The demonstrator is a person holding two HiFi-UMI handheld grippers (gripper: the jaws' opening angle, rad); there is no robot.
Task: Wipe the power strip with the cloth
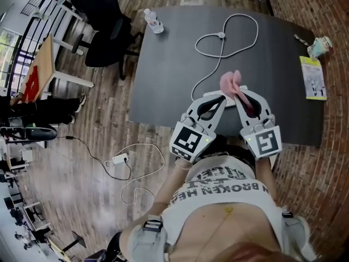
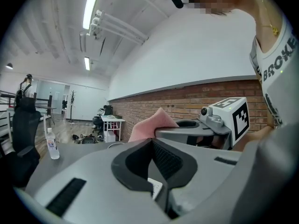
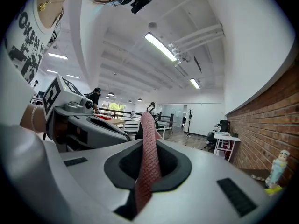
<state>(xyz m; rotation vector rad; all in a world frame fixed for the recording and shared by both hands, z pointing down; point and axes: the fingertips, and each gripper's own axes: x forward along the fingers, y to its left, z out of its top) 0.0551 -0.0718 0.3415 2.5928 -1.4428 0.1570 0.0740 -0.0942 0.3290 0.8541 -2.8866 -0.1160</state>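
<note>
My right gripper [image 1: 240, 95] [image 3: 148, 141] is shut on a pink cloth [image 1: 229, 82] [image 3: 148, 158], which stands up between its jaws. Beside it, my left gripper [image 1: 223, 99] [image 2: 152, 140] is shut, and a flat white piece of the power strip [image 2: 155, 186] shows low between its jaws. The rest of the strip is hidden under both grippers. Its white cable [image 1: 240, 42] loops across the dark table [image 1: 163, 86] and runs in under the left gripper. In the left gripper view, the cloth [image 2: 152, 122] rises just beyond the jaws.
A water bottle [image 1: 154, 21] [image 2: 52, 144] stands at the table's far left corner. A green booklet [image 1: 313, 78] and a small figurine [image 1: 319, 46] [image 3: 279, 164] lie at the right edge. A black chair [image 1: 106, 34] stands left of the table. Another white strip [image 1: 120, 159] lies on the floor.
</note>
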